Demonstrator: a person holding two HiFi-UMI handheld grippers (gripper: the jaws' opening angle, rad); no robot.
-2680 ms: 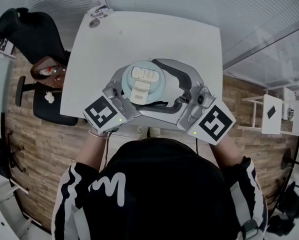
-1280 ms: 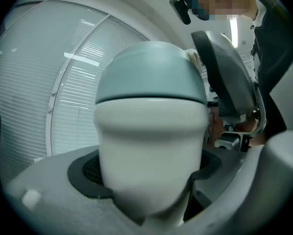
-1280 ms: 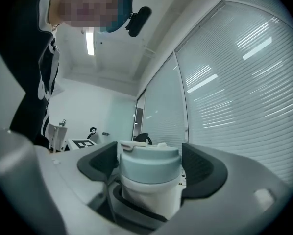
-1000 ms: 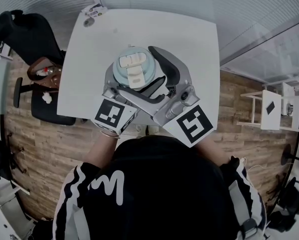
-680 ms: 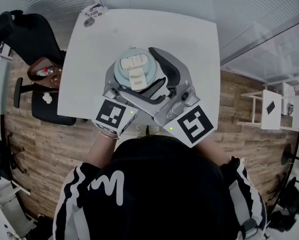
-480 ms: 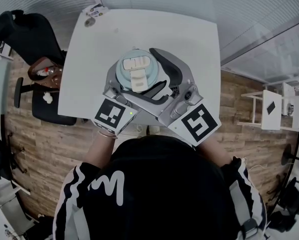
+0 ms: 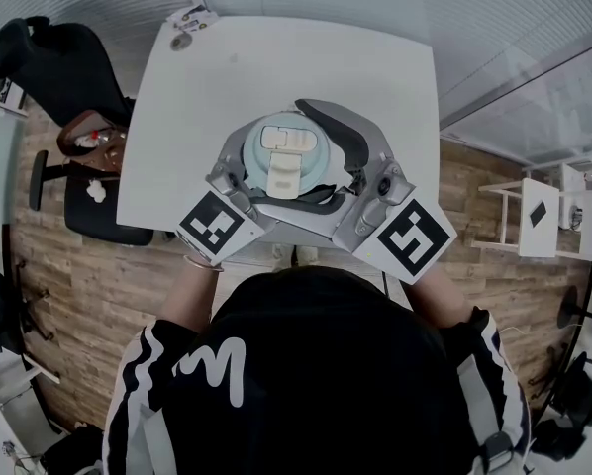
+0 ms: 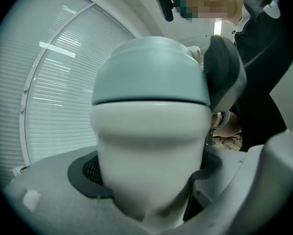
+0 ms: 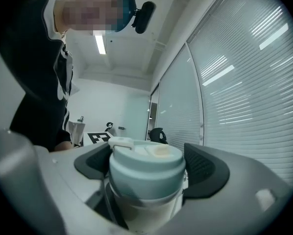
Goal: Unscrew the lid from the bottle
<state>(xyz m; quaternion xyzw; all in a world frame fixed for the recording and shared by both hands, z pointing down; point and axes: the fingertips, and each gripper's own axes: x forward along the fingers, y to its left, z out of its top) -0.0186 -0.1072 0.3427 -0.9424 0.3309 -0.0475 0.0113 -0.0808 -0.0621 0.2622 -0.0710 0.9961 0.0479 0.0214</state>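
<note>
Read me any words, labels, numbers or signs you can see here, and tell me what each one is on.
No words or numbers are readable.
Square markers: black-and-white patterns, no letters.
White mark on the black top: may be a letter, unclear.
Small items at the table corner: too small to read.
Lid: no print visible.

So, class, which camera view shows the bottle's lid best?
The right gripper view: the lid sits centred and sharp, with its side, rim and top visible. The head view shows only the lid from above. The left gripper view shows the lid close up and blurred, above the bottle body.
</note>
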